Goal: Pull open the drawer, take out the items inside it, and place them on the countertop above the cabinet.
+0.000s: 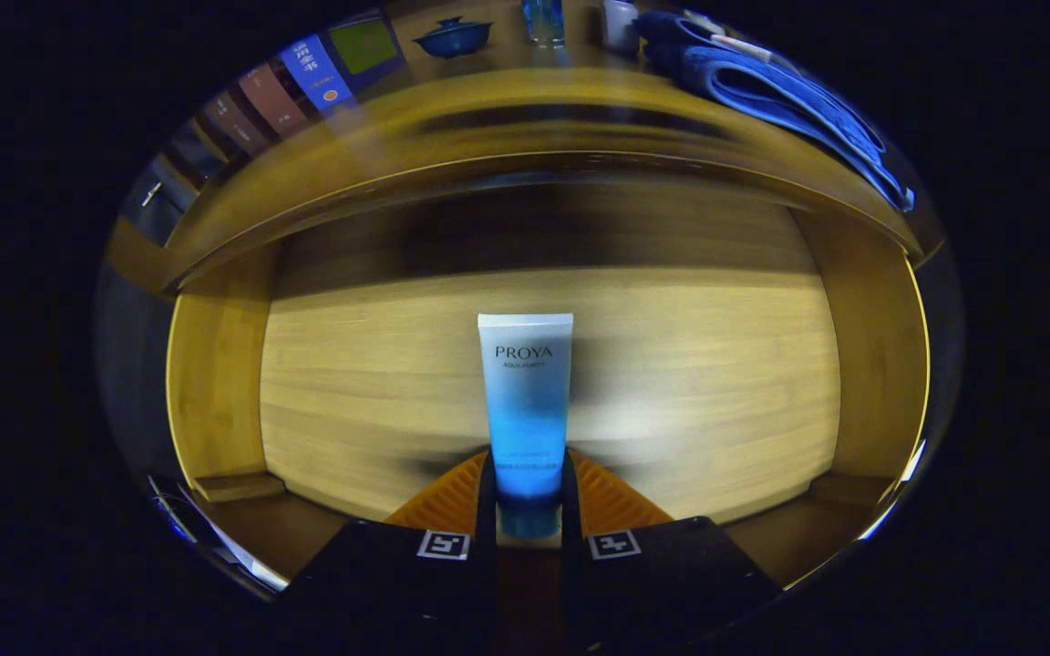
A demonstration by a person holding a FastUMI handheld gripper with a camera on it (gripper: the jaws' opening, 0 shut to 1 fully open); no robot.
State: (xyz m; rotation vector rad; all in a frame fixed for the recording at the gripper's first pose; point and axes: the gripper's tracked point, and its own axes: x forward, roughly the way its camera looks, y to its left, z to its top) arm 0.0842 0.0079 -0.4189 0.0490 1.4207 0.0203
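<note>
The drawer (215, 383) stands pulled open, its pale wooden floor lit and bare except for one item. A blue-and-white tube (525, 401) sits in the grip of the tool (528, 497), the cap end down between the two fingers and the flat crimped end pointing to twelve o'clock, away from the camera. The tool is closed to a narrow gap, both fingers pressing on the tube's lower body just above the cap; whether the tube rests on the drawer floor or hangs clear of it cannot be told from here, though the blur in the wood suggests motion.

Beyond the drawer, toward twelve o'clock, runs the table (507, 100) over the cabinet. On it sit a small blue lidded bowl (454, 36) at about eleven o'clock, a row of books (306, 77) toward ten o'clock, and a folded blue cloth (762, 82) toward one o'clock.

The tube is likely light and its plastic wall soft, so it should dent under a hard squeeze and could slide if gripped on the smooth, glossy middle. The stiffer shoulder near the cap, where the fingers now press, looks the surest place to hold. The free stretch of table between the bowl and the cloth seems the natural spot for it.
</note>
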